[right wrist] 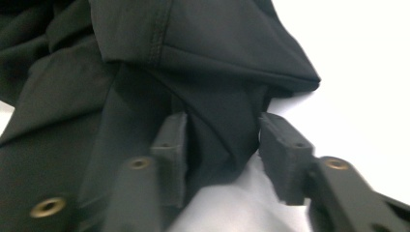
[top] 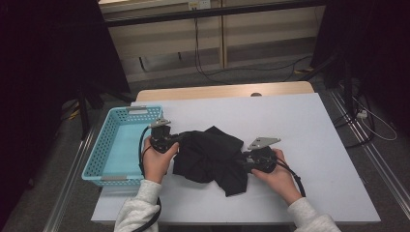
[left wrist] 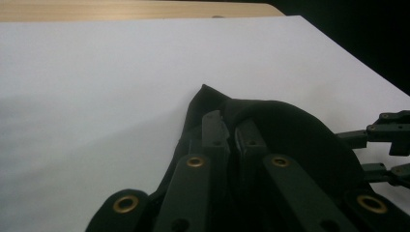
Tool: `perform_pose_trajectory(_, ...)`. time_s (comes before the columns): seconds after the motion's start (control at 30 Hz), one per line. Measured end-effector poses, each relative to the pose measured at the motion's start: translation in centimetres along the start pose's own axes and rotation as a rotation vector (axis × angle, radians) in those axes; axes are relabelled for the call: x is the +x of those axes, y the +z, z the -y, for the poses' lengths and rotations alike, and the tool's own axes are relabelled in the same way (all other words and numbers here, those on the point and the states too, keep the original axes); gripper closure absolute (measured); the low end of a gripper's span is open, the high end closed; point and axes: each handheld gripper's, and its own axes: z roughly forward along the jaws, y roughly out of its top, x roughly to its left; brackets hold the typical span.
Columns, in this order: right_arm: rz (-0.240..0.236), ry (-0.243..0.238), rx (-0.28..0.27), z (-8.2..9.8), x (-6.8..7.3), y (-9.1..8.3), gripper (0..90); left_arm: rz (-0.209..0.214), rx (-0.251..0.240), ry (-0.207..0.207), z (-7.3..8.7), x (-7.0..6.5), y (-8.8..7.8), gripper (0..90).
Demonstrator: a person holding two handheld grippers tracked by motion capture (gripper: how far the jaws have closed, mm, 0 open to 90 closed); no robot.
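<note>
A crumpled black garment (top: 210, 154) lies in the middle of the white table (top: 309, 145). My left gripper (top: 180, 140) is at the garment's left edge. In the left gripper view its jaws (left wrist: 227, 128) stand nearly together, pinching a fold of the black cloth (left wrist: 290, 130). My right gripper (top: 243, 163) is at the garment's right side. In the right gripper view its jaws (right wrist: 222, 145) stand apart around a hanging fold of cloth (right wrist: 217, 111). The left pad lies against the fold; the right pad (right wrist: 285, 154) stands just off it.
A light blue perforated basket (top: 113, 145) stands at the table's left edge, beside my left hand. The table's wooden far edge (top: 222, 91) shows past the white sheet. Cables lie on the floor behind. The right gripper (left wrist: 387, 142) appears at the right of the left gripper view.
</note>
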Motion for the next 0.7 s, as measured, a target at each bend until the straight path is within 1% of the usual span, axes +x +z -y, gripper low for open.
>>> perform_pose_trajectory(0.03, -0.004, 0.008, 0.007, 0.0, 0.0, 0.1, 70.5, 0.002, 0.002, -0.001, 0.1, 0.0, 0.0, 85.8)
perform_pose_trajectory(0.1, -0.009, 0.019, -0.006, 0.0, -0.2, 0.1, 85.2, 0.004, 0.007, -0.002, 0.1, 0.0, 0.1, 85.9)
perform_pose_trajectory(0.13, -0.010, 0.013, -0.013, 0.0, -0.4, 0.0, 87.0, 0.005, 0.010, -0.001, 0.2, 0.0, 0.0, 85.9)
perform_pose_trajectory(0.2, -0.009, 0.015, -0.023, 0.0, -0.6, -0.4, 87.9, 0.005, 0.020, 0.011, 0.3, -0.1, -0.1, 85.9)
perform_pose_trajectory(0.23, -0.010, 0.020, -0.023, -0.1, -0.7, -0.7, 88.0, 0.005, 0.017, 0.004, 0.4, -0.1, -0.1, 85.9)
perform_pose_trajectory(0.3, -0.010, 0.035, -0.041, 0.0, -1.1, -1.5, 88.1, 0.003, 0.024, 0.011, 0.6, -0.1, -0.2, 85.9)
perform_pose_trajectory(0.33, -0.007, 0.041, -0.044, 0.0, -1.3, -2.1, 88.2, 0.005, 0.026, 0.007, 0.7, -0.1, -0.2, 85.9)
perform_pose_trajectory(0.4, 0.004, 0.033, -0.047, 0.3, -1.6, -3.1, 88.3, 0.028, 0.048, -0.006, 1.0, -0.2, -0.2, 85.9)
perform_pose_trajectory(0.43, 0.010, 0.031, -0.045, 0.5, -1.7, -3.7, 88.3, 0.046, 0.057, -0.012, 1.2, -0.3, 0.0, 85.7)
perform_pose_trajectory(0.47, 0.006, 0.034, -0.042, 0.8, -1.7, -4.1, 88.3, 0.062, 0.072, -0.015, 1.4, -0.5, 0.1, 85.4)
perform_pose_trajectory(0.53, 0.009, 0.037, -0.027, 1.3, -1.8, -4.9, 88.3, 0.069, 0.103, 0.003, 1.7, -0.9, 0.5, 85.3)
perform_pose_trajectory(0.6, 0.006, 0.030, -0.014, 1.8, -1.9, -5.3, 88.3, 0.083, 0.125, 0.005, 1.9, -1.4, 0.8, 84.5)
perform_pose_trajectory(0.63, -0.002, 0.029, 0.003, 2.0, -1.9, -5.4, 88.3, 0.079, 0.125, 0.011, 2.0, -1.6, 0.8, 83.5)
perform_pose_trajectory(0.67, 0.002, 0.025, 0.013, 2.2, -1.8, -5.4, 88.3, 0.080, 0.127, 0.022, 2.0, -1.8, 0.8, 82.3)
perform_pose_trajectory(0.7, 0.005, 0.021, 0.026, 2.3, -1.8, -5.4, 88.3, 0.081, 0.125, 0.022, 1.9, -1.9, 0.8, 81.6)
